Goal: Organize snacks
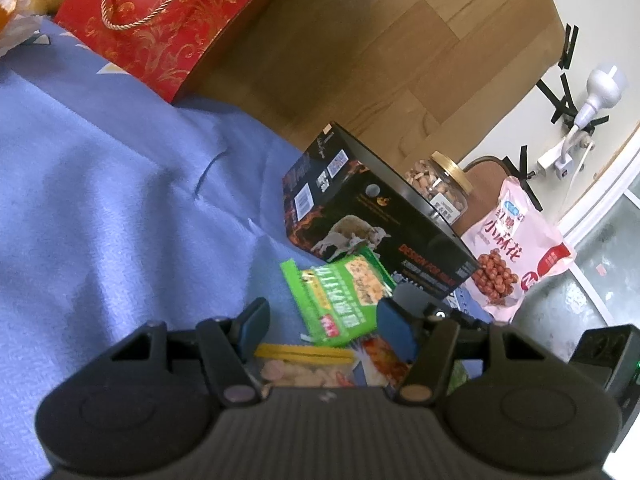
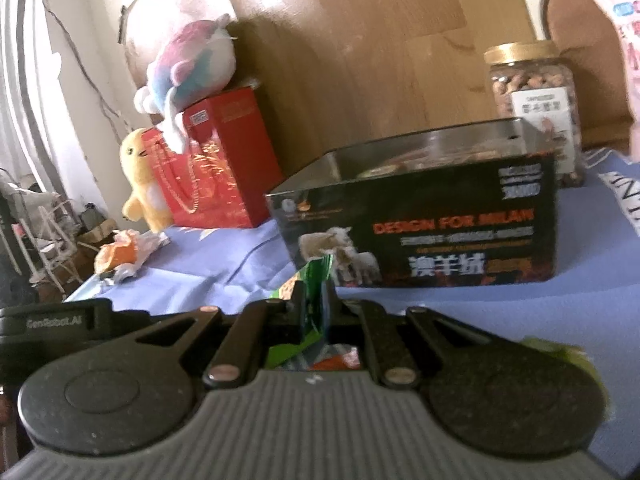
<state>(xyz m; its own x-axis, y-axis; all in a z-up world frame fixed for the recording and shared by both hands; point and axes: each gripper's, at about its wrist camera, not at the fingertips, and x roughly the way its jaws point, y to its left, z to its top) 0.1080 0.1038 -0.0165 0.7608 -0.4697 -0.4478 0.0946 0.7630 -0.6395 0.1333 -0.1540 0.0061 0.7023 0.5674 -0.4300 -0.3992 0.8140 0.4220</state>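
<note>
A green snack packet [image 1: 340, 296] lies in front of a black open box [image 1: 376, 220] on the blue cloth. My left gripper [image 1: 324, 320] is open and hovers above it and above a clear bag with a yellow zip [image 1: 304, 364]. In the right wrist view my right gripper [image 2: 314, 300] is shut on the edge of the green snack packet [image 2: 316, 300], just in front of the black box [image 2: 420, 216]. A nut jar [image 1: 440, 184] and a pink snack bag [image 1: 516, 248] stand behind the box; the jar [image 2: 532, 92] also shows in the right wrist view.
A red gift bag [image 1: 160, 20] stands at the back on the blue cloth [image 1: 100, 184]. In the right wrist view it [image 2: 224, 160] carries a plush toy [image 2: 192, 60], with a yellow plush [image 2: 140, 176] and crumpled wrappers [image 2: 124, 256] beside it. A wooden headboard [image 1: 380, 60] is behind.
</note>
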